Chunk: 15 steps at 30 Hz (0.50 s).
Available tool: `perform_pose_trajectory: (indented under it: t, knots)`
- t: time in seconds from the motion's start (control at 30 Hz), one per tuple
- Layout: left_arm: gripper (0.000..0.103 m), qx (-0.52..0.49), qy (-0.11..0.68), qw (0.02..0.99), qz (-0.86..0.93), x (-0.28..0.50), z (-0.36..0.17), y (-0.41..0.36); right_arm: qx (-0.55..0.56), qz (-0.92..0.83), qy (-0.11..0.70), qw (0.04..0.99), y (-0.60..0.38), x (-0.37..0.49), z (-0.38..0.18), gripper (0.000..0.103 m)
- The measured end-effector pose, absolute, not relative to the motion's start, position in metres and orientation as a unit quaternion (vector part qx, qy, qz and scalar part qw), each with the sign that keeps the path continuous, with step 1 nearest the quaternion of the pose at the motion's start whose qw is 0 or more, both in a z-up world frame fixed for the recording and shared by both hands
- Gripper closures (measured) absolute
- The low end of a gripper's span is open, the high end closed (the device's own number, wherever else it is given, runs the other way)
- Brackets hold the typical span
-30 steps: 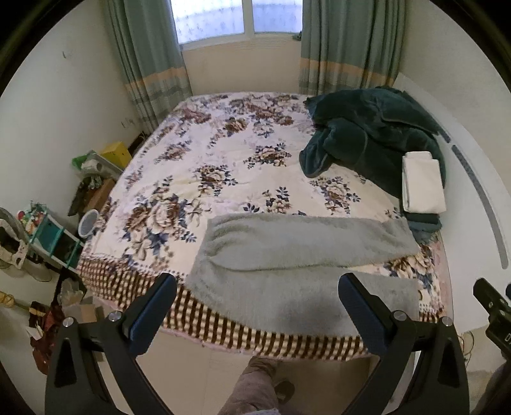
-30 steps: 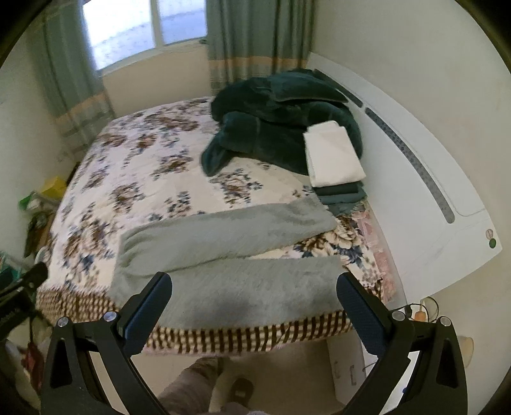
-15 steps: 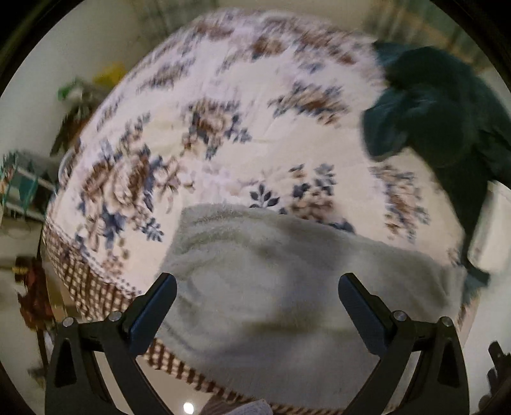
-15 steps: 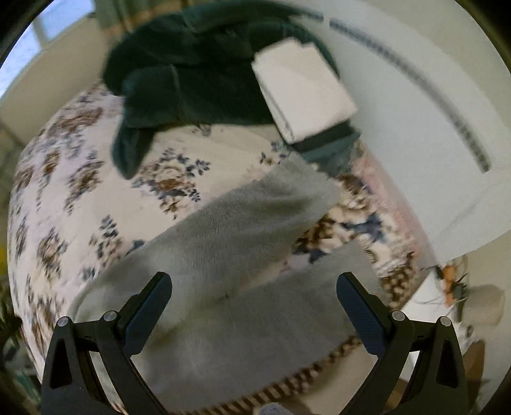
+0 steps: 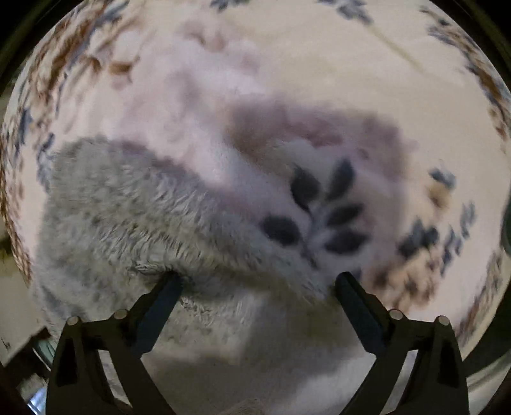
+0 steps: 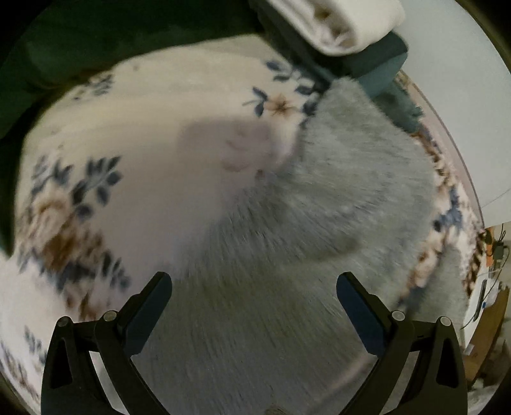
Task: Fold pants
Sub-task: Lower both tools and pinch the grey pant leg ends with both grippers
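Note:
The grey fleece pants (image 5: 134, 217) lie flat on the floral bedspread (image 5: 319, 79). My left gripper (image 5: 257, 284) is open, very close over the far edge of the pants at the waist end, with the fuzzy edge running between its fingertips. My right gripper (image 6: 254, 284) is open, low over the upper pant leg (image 6: 335, 207) near its cuff end. Neither gripper holds fabric. Both views are blurred.
In the right wrist view a folded white cloth (image 6: 345, 22) rests on dark teal bedding (image 6: 377, 60) just past the cuff. A dark green blanket (image 6: 80, 35) lies at the far left. The bed's edge and floor clutter (image 6: 488, 287) show at the right.
Both grippers have dropped from well above the bed's foot down close to the pants. The left one went to the waist end's far edge, the right one to the upper leg near the cuff. Both stayed open.

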State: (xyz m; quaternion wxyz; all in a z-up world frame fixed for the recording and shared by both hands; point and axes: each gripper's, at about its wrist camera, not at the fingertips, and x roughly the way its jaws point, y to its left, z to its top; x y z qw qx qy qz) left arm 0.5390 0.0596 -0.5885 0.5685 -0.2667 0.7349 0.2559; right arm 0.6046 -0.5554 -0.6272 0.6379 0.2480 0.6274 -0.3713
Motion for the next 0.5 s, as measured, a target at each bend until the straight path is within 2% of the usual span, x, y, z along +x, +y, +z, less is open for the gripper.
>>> perform_pose_trajectory:
  t: [0.03,0.1,0.13,0.2,0.23,0.27,0.33,0.5]
  knots:
    - [0.017,-0.263,0.734,0.569,0.261,0.538,-0.59,0.058,0.248,-0.377,0.633,0.63,-0.559,0.609,-0.64,0.0]
    - [0.038,-0.254,0.728,0.578,0.267,0.533,-0.586,0.053,0.252,-0.383,0.643,0.613,-0.564,0.613,-0.657,0.002]
    - [0.045,-0.253,0.724,0.584,0.265,0.531,-0.582,0.051,0.256,-0.381,0.649,0.607,-0.566,0.613,-0.664,0.012]
    - [0.085,-0.259,0.71,0.604,0.253,0.522,-0.564,0.047,0.258,-0.375,0.649,0.61,-0.567,0.613,-0.668,0.025]
    - [0.091,-0.265,0.704,0.613,0.244,0.519,-0.557,0.046,0.257,-0.374,0.644,0.616,-0.567,0.611,-0.666,0.045]
    - [0.093,-0.269,0.697,0.622,0.235,0.515,-0.551,0.046,0.249,-0.372,0.643,0.622,-0.567,0.609,-0.663,0.067]
    - [0.095,-0.282,0.678,0.646,0.208,0.502,-0.528,0.042,0.247,-0.365,0.637,0.633,-0.567,0.6,-0.654,0.086]
    - [0.096,-0.299,0.638,0.693,0.154,0.449,-0.454,0.028,0.254,-0.321,0.593,0.694,-0.565,0.553,-0.593,0.091]
